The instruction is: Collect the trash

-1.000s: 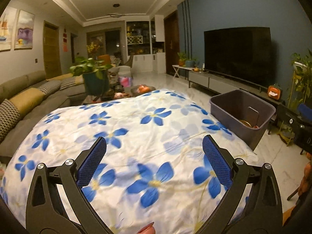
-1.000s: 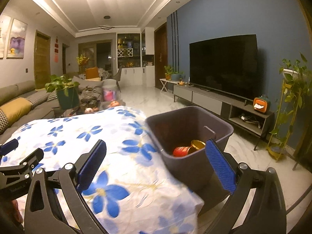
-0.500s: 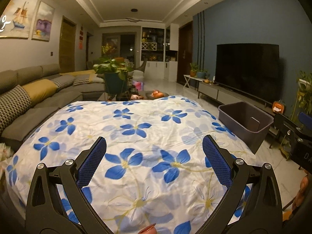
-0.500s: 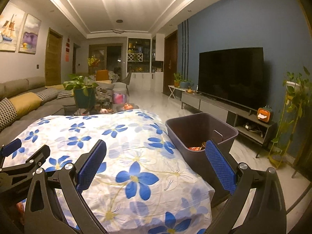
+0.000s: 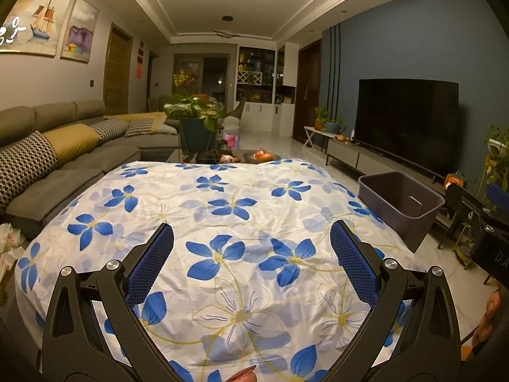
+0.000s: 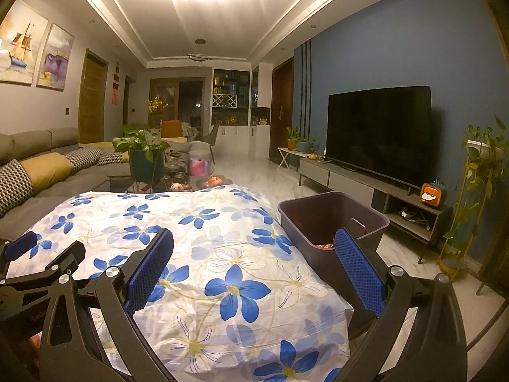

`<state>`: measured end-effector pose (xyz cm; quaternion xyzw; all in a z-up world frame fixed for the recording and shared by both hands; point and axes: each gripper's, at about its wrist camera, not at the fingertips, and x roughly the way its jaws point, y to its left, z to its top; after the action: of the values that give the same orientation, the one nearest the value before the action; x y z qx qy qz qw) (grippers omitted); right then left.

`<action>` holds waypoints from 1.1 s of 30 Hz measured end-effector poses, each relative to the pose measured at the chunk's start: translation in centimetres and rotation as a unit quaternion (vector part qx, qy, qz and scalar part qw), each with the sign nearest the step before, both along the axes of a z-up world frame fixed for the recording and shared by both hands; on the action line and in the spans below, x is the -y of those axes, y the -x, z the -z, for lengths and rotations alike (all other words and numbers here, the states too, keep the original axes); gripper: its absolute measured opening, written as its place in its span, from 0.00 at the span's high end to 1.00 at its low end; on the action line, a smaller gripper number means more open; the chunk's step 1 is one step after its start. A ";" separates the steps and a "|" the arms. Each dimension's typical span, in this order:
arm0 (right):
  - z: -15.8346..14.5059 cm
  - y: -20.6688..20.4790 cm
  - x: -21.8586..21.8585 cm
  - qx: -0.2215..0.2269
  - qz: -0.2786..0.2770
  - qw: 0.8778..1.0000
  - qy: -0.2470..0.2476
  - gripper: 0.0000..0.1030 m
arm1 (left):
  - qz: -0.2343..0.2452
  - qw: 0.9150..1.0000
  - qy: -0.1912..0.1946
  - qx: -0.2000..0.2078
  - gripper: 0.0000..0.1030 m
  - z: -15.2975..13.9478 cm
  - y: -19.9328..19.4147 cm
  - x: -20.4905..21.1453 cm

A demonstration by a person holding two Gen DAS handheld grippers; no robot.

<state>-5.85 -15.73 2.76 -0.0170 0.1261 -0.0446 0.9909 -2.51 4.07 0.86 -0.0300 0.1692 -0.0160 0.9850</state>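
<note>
From the left wrist view, the left tongs (image 5: 252, 248) hang wide open with nothing between the blue pads, above the surface (image 5: 203, 222), which is draped in a white cloth printed with blue flowers. The cloth is rumpled but bare. Off its right edge stands a dark grey bin (image 5: 401, 203), rim about level with the cloth; its contents are out of sight from here. A grey sofa (image 5: 63, 159) with yellow and patterned cushions runs along the left wall under two paintings (image 5: 47, 28). Beyond the far end of the surface sits a potted plant (image 5: 195, 121), and a big television (image 5: 407, 124) fills the blue wall on the right. The other tool's black frame pokes in at the right edge.

From the right wrist view, the right tongs (image 6: 254, 259) are likewise spread wide and empty, hovering over the near right corner of the flowered cloth. The bin (image 6: 318, 213) stands just beside that edge, and a bit of orange-red trash (image 6: 326, 246) shows low inside it. A low media shelf (image 6: 366, 184) carries the television.
</note>
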 end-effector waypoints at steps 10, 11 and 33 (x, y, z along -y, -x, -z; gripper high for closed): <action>0.0 0.1 0.0 0.003 0.000 1.000 -0.005 0.05 | 0.002 1.000 0.001 0.004 0.06 -0.3 0.3 0.3; 0.0 0.1 0.0 0.002 -0.001 1.000 -0.005 0.05 | 0.002 1.000 0.001 0.004 0.06 -0.3 0.3 0.3; 0.0 0.1 0.2 0.003 0.000 1.000 -0.007 0.05 | 0.005 1.000 0.000 0.008 0.06 -1.0 0.5 0.7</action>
<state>-5.92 -15.90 2.75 -0.0095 0.1232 -0.0439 0.9914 -2.98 3.40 1.89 -0.0288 0.1617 -0.0216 0.9862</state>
